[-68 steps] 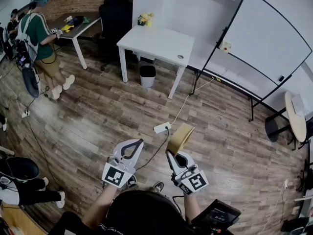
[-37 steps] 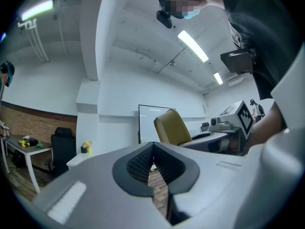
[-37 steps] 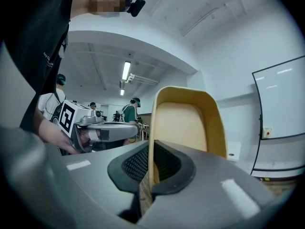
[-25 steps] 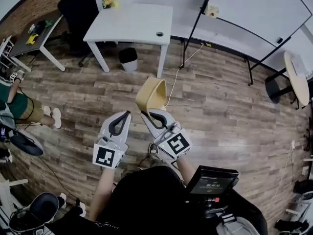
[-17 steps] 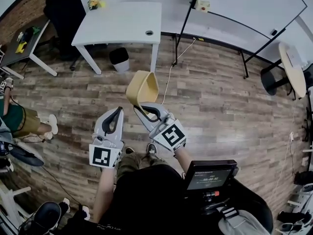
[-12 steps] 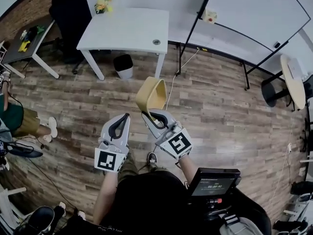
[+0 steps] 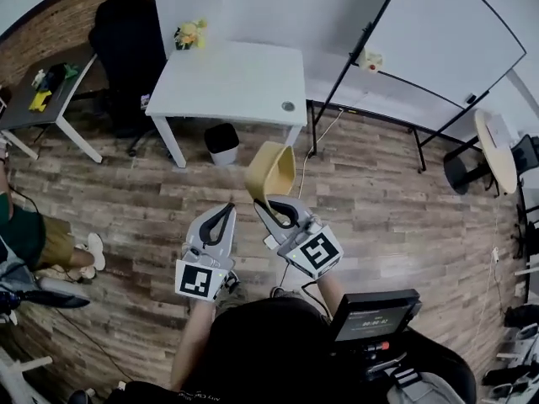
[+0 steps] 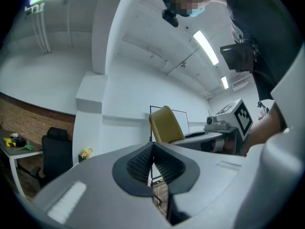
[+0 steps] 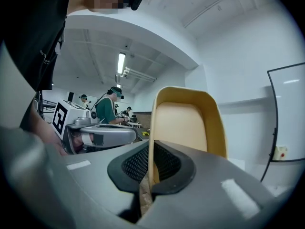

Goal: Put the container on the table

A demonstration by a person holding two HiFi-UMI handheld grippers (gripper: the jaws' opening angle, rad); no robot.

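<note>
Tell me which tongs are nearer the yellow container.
Right. The right tongs grip the wall of the container; the left tongs are shut and empty beside it, not touching it.

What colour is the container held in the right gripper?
Mustard yellow container; clearest in the right gripper view.

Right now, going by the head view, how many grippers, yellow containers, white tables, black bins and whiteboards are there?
2 grippers: left gripper shut and empty, right gripper shut on the container
1 yellow container
1 white table
1 black bin
1 whiteboard
Total: 6
</note>
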